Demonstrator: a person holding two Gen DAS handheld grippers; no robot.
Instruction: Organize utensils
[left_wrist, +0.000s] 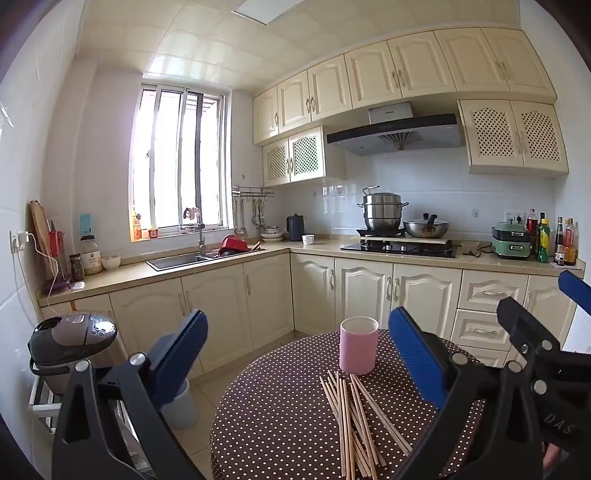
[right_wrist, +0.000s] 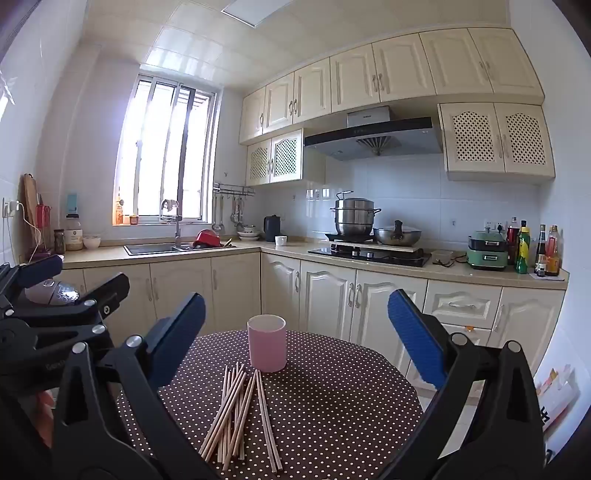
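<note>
A loose pile of wooden chopsticks lies on the round worktop with its brown polka-dot cloth, fanned and crossing one another. Just beyond their far ends a pink cup stands upright, apart from them or barely touching; which cannot be told. The left tongs hang above the near edge with their blue pads spread wide, holding nothing. The right tongs are likewise spread wide and empty, framing the cup between their pads.
</note>
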